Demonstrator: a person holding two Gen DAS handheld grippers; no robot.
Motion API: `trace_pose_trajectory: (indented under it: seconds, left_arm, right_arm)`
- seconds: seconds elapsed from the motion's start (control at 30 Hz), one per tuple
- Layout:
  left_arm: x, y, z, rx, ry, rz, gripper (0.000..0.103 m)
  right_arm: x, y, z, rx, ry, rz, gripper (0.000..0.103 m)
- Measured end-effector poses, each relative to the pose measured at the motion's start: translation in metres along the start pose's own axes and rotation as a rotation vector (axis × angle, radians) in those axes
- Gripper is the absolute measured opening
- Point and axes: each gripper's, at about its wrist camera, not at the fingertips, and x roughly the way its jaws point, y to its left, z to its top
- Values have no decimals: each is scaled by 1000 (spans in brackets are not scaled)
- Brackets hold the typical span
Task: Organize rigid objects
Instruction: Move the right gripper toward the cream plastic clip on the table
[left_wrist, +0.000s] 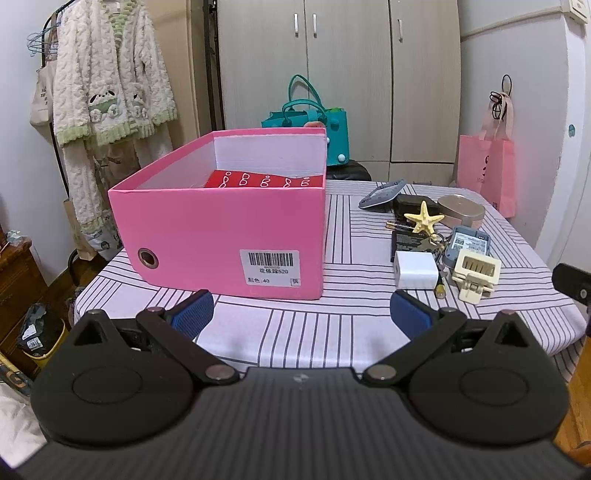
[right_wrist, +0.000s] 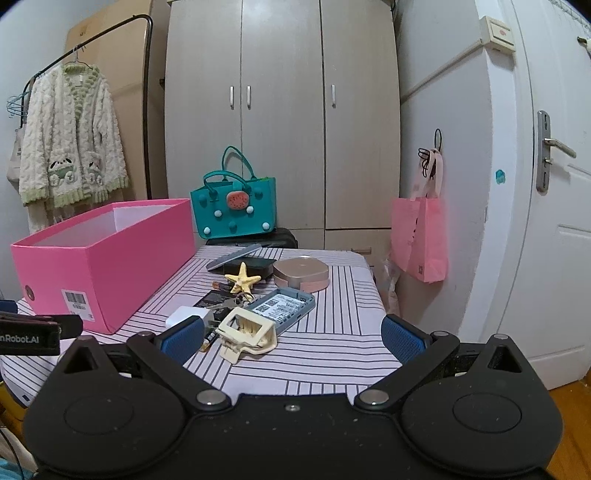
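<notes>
The left gripper (left_wrist: 301, 314) is wide open and holds nothing; the pink box (left_wrist: 221, 229) stands just ahead of it, slightly left. The right gripper (right_wrist: 293, 336) is also wide open and empty, with the cream hair clip (right_wrist: 247, 334) between and just beyond its fingertips, beside the white charger (right_wrist: 186, 315).

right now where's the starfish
The starfish lies on the table right of the pink box, between the rose-gold case and keys.
</notes>
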Motion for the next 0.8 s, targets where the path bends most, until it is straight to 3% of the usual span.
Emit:
trace_pose_trajectory:
  seconds: [0.53, 0.8]
  left_arm:
    - [-3, -4, -1, 16, -44, -25, 103]
    - [-6, -4, -1, -10, -68, -24, 103]
  right_arm:
    - [-2, -2, -3, 11, -19, 5, 103]
    - [-8, 0, -10, -20, -101, -20, 103]
